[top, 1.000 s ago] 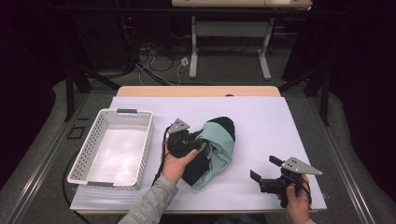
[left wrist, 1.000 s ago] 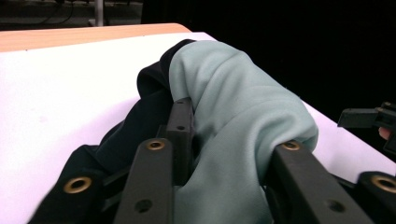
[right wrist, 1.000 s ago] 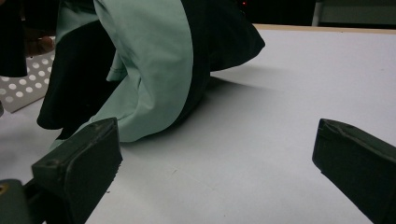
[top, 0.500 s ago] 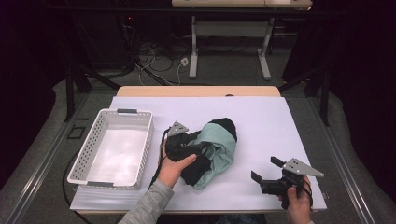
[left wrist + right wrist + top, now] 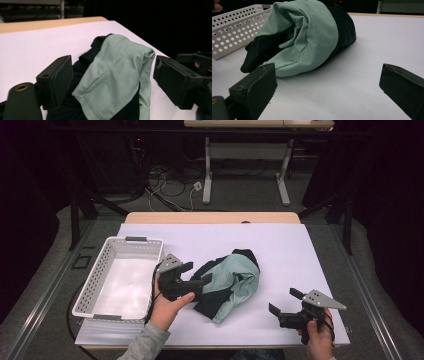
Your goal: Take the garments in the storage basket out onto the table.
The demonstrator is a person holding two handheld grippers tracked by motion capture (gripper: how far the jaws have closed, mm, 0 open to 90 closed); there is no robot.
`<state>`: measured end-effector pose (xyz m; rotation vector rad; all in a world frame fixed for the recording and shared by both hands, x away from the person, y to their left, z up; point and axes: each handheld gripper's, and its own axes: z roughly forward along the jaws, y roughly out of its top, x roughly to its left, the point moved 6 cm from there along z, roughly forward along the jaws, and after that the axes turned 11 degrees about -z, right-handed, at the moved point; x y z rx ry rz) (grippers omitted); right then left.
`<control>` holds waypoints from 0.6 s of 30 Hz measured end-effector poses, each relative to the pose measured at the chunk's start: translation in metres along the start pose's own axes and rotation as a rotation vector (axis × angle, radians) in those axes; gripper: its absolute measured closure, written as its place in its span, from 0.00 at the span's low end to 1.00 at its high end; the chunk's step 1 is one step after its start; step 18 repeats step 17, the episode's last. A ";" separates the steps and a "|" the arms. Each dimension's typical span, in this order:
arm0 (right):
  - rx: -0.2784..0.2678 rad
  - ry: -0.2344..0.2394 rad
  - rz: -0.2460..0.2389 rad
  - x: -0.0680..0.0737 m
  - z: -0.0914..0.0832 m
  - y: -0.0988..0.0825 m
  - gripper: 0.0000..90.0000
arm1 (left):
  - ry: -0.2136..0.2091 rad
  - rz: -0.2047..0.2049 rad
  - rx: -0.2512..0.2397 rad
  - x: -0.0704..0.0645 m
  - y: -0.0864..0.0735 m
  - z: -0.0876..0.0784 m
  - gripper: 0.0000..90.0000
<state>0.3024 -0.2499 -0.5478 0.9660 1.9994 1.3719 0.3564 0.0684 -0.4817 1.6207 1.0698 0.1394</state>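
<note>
Dark room, grey floor point(image 5: 45, 285), perhaps cables point(image 5: 165, 195) behind table point(image 5: 210, 217).

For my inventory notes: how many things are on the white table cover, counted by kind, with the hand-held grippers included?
Garment, mint green and black, crumpled: 1
Basket, white, perforated: 1
Grippers, left gripper and right gripper: 2
Total: 4

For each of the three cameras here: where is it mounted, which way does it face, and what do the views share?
High view: above the person's side, looking forward and down on the table; both forearms, left gripper, right gripper, basket.
Left gripper view: rides the left gripper, facing the garment between its open jaws.
Right gripper view: rides the right gripper, low over the table, facing garment and basket.
Shared: the green-and-black garment shows in all three.
</note>
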 end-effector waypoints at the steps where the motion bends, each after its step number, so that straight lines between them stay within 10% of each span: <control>1: -0.001 -0.001 0.001 0.000 0.000 0.000 0.01 | 0.003 0.005 -0.005 0.003 0.000 -0.004 0.17; 18: 0.016 0.003 0.002 0.001 0.002 -0.002 0.01 | 0.047 -0.030 -0.079 0.030 -0.008 -0.042 0.00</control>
